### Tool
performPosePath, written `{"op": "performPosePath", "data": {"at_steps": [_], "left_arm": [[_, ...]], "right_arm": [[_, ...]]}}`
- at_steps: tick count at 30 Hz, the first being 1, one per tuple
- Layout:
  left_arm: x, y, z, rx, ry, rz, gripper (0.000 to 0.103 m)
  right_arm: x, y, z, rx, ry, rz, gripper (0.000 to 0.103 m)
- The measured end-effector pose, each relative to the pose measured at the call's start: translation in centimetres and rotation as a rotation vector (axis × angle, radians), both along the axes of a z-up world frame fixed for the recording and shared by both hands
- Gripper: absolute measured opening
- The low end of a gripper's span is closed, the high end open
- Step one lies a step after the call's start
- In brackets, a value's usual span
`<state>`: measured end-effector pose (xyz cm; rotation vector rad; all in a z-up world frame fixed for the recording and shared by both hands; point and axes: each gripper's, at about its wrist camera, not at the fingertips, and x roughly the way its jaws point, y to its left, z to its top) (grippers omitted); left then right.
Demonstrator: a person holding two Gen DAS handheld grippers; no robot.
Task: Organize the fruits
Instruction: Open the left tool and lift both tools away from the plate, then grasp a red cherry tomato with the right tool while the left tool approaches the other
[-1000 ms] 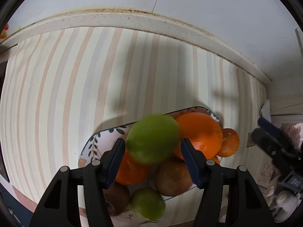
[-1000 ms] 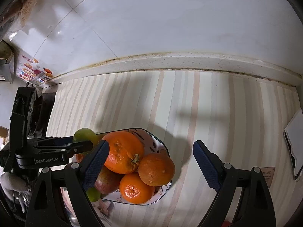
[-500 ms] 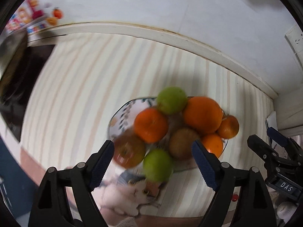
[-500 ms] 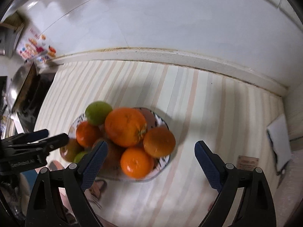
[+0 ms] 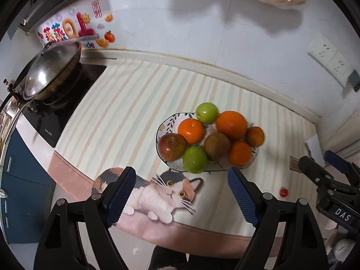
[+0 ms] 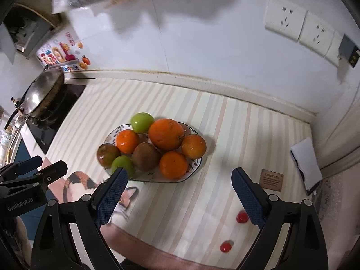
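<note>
- Currently both your grippers are released and carrying nothing: left gripper (image 5: 181, 194) jaws spread wide above the cat print, right gripper (image 6: 180, 194) jaws spread wide near the mat edge.
- Fruit is all piled on the patterned plate (image 5: 163, 124), mid-counter on the striped mat (image 5: 126, 103).
- Risk: the back green apple (image 5: 207, 112) sits right on the plate's far rim. Nudge the pile and my guess is it rolls off toward the wall.
- Risk: the front green apple (image 5: 194, 159) overhangs the near rim; a low approach with either jaw could knock it onto the mat.
- Two small red fruits (image 6: 242, 217) (image 6: 225, 246) lie loose by your right gripper, close to the counter edge. Could roll off if brushed.
- Plate contents: big orange (image 5: 231, 124), three smaller oranges, red apple (image 5: 172, 146), brown kiwi-like fruit (image 5: 216, 142), two green apples.
- Stacked tight, so adding more probably destabilises it.
</note>
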<state>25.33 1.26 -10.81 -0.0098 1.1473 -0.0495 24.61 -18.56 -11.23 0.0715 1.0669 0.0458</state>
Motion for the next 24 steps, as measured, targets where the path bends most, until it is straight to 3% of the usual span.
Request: {"op": "performPosePath", "data": {"at_steps": [7,16,24], "left_arm": [[-4.2,0.0,3.7,0.011,-0.083,0.000,0.083],[-7.1,0.1,6.2,0.005,-0.136,-0.014,0.083],[-6.8,-1.1,5.5,0.014,-0.128,-0.017,0.083]], "right_arm": [[-4.4,0.8,4.1,0.004,-0.066,0.015,0.096],[-8.0,1.5,8.4,0.028,-0.146,0.021,0.096],[-8.1,-1.8,6.8,0.110,-0.101,-0.049,0.096]]}}
